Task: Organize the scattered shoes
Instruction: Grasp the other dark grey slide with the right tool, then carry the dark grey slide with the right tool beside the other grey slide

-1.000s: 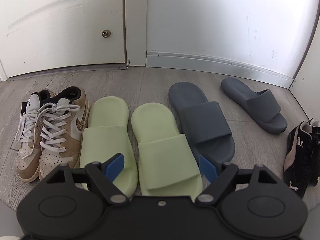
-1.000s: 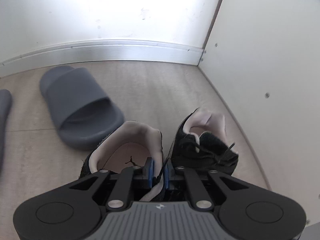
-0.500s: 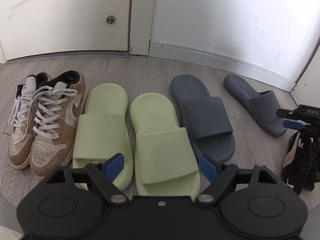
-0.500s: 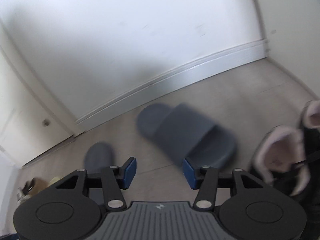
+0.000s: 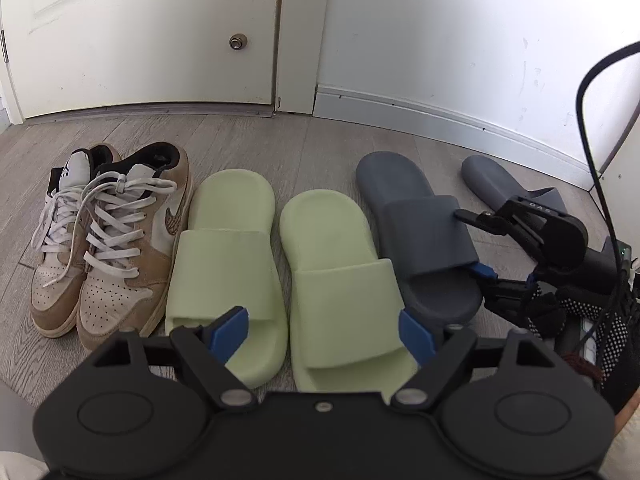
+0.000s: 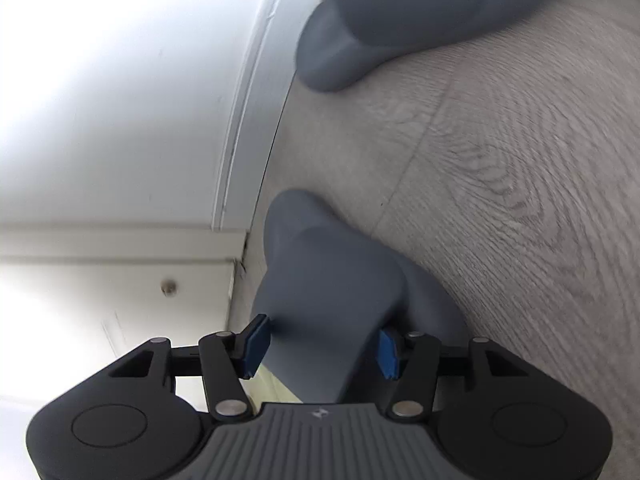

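Note:
In the left wrist view a row runs along the floor: tan-and-white sneakers (image 5: 132,240), two green slides (image 5: 232,248), then a grey slide (image 5: 420,232). A second grey slide (image 5: 492,184) lies apart, angled, farther right. My right gripper (image 5: 472,242) is rolled on its side with one finger over the near grey slide's strap and one under it. In the right wrist view that strap (image 6: 332,280) fills the gap of the right gripper (image 6: 322,346), whose jaws are closing. My left gripper (image 5: 322,336) hangs open above the green slides' toes, holding nothing.
A white door (image 5: 140,32) and a baseboard (image 5: 440,116) back the row. A white side panel (image 5: 624,168) closes the right corner. A black cable (image 5: 588,120) loops down to the right gripper. Bare wood floor (image 5: 240,136) lies between the shoes and the door.
The right gripper let go of the black sneaker's collar, opened, swung left and rolled onto its side, and now straddles the near grey slide's strap. The left gripper stayed put.

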